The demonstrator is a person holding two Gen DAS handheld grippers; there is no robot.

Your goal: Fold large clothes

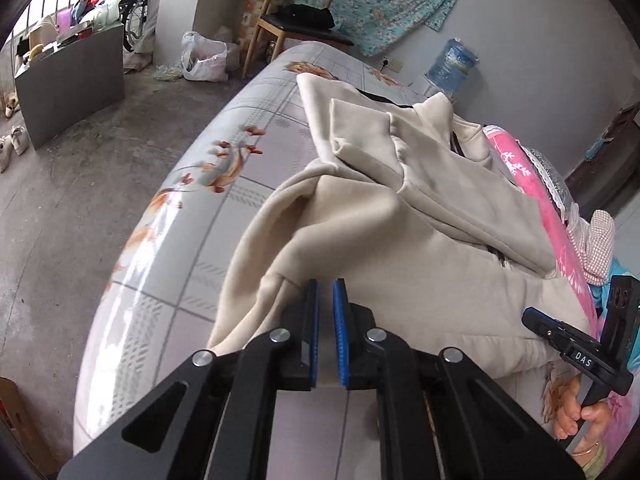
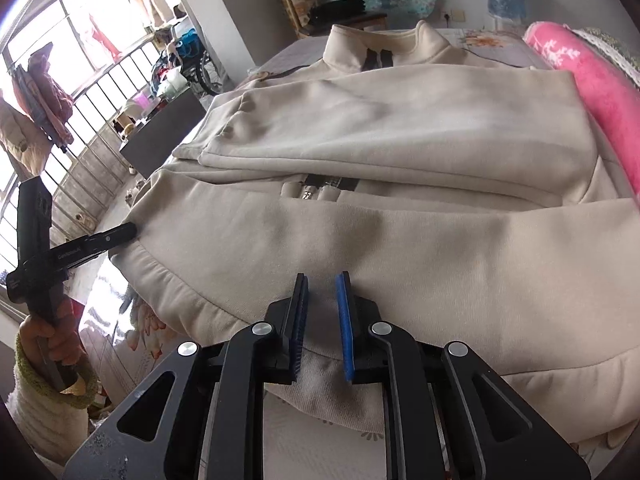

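left gripper (image 1: 326, 292) jaws slightly apart at the cream jacket's (image 1: 400, 220) left hem edge, holding nothing. right gripper (image 2: 322, 292) parted over the bottom hem. jacket lies on floral bed sheet (image 1: 168, 240), sleeves folded in, pink pillow (image 2: 592, 92) beside it, wooden chair (image 1: 296, 12) behind.

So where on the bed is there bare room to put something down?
Bare bedsheet runs along the floor-side edge, left of the cream jacket, and past its collar toward the wooden chair. It is crowded on the other side, where the pink blanket borders the jacket.
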